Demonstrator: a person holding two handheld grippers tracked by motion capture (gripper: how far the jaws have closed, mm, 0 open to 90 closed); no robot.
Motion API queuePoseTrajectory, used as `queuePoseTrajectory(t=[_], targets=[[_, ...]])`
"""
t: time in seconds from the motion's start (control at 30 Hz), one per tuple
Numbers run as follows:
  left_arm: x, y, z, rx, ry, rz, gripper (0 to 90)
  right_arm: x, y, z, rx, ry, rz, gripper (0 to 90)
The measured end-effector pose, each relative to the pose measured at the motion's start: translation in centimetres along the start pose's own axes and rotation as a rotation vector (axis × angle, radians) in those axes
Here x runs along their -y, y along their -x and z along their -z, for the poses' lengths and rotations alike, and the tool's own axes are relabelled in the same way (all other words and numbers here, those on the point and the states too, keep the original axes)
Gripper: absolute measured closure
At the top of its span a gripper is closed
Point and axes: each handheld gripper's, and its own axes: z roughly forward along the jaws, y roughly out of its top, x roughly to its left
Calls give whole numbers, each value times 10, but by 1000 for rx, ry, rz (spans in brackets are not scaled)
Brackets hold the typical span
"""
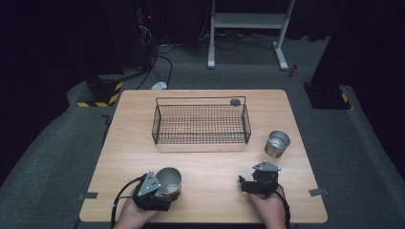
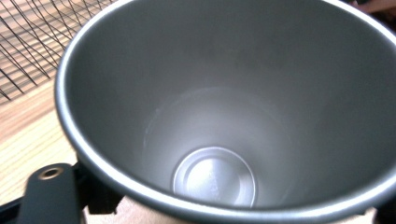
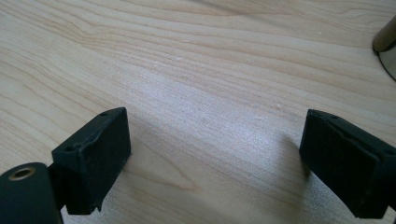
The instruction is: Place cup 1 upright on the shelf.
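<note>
Cup (image 2: 219,116) rim cut off, jaws hidden

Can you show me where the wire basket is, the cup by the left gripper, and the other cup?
wire basket (image 1: 201,101): high view, on its far top rim.
near cup (image 1: 170,179): high view, on its inner wall beside the left gripper.
far cup (image 1: 277,144): high view, on its open mouth, right of the basket.

Bare table (image 1: 210,167) between the cups; wire basket (image 1: 200,124) across the far middle.
</note>
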Motion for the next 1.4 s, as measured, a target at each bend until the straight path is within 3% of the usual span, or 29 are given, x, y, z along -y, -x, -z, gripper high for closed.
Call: queuePoseTrajectory(t=[0.1, 0.23, 0.43, 1.4], targets=[[-2, 0, -7, -10, -12, 8, 57, 0, 0, 0, 0, 1, 3, 89], [-2, 2, -8, -4, 1, 5, 152, 0, 0, 0, 0, 0, 1, 89], [-2, 2, -7, -21, 1, 7, 168, 0, 0, 0, 0, 0, 0, 89], [-18, -5, 17, -67, 109, 24, 171, 0, 0, 0, 0, 0, 0, 89]])
